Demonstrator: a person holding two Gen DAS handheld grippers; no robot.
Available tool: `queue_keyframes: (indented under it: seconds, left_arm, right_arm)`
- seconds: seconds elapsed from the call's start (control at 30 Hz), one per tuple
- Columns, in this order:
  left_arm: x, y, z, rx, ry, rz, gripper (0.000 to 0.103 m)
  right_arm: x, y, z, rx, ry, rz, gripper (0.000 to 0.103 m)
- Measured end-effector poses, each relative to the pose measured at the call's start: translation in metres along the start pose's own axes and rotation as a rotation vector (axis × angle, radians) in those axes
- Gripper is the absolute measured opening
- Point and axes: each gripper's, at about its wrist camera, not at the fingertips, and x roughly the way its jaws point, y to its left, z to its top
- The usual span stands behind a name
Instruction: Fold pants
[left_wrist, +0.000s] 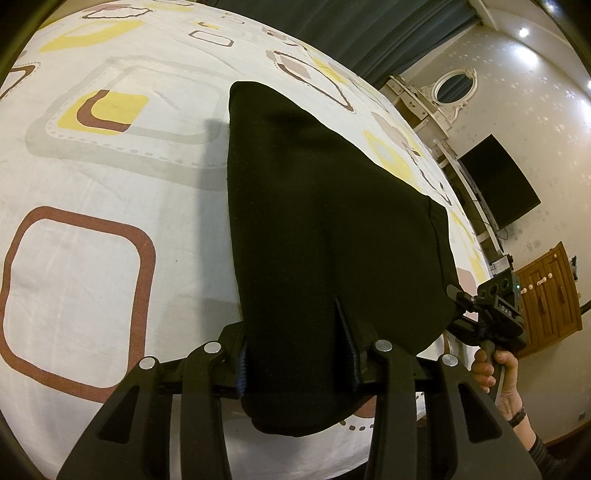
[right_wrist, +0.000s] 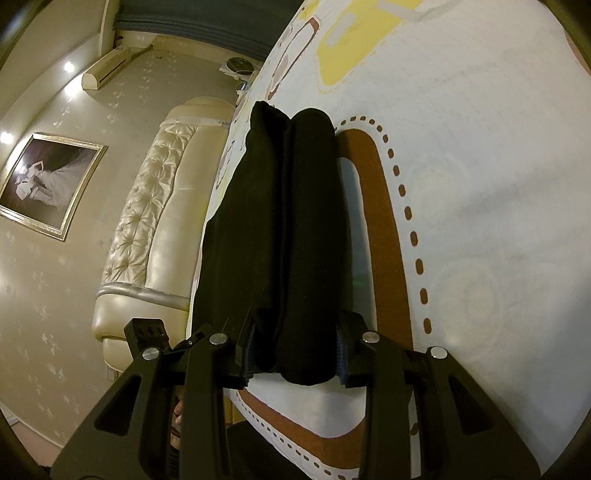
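Observation:
The black pants (left_wrist: 314, 229) are a folded bundle held over the patterned bed sheet (left_wrist: 110, 184). My left gripper (left_wrist: 295, 354) is shut on the near edge of the pants, which drape over its fingers. My right gripper (left_wrist: 476, 306) shows at the right of the left wrist view, clamped on the pants' right edge, a hand on its handle. In the right wrist view the right gripper (right_wrist: 295, 350) is shut on the thick folded pants (right_wrist: 291, 229), which stretch away from it above the sheet (right_wrist: 480, 184).
A padded cream headboard (right_wrist: 147, 229) and a framed picture (right_wrist: 44, 184) show in the right wrist view. A dark TV (left_wrist: 498, 181), a white mirror dresser (left_wrist: 443, 96) and a wooden cabinet (left_wrist: 550, 295) stand beyond the bed's edge.

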Motion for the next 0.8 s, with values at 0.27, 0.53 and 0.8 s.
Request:
queue_keyframes:
  seconds: [0.27,0.53,0.8]
  left_arm:
    - [0.002,0.0,0.0,0.047,-0.019,0.057,0.058]
    - [-0.003,0.001,0.003,0.048,-0.037,0.116,0.076]
    - [-0.026,-0.008,-0.007,0.077,-0.107,0.246,0.082]
  right_arm:
    - [-0.004,-0.005,-0.001,0.037,-0.016,0.017,0.032]
    - [-0.013,-0.008,-0.002,0.087,-0.043,0.03,0.037]
    - [-0.052,-0.015,-0.02,0.114,-0.087,-0.041,0.045]
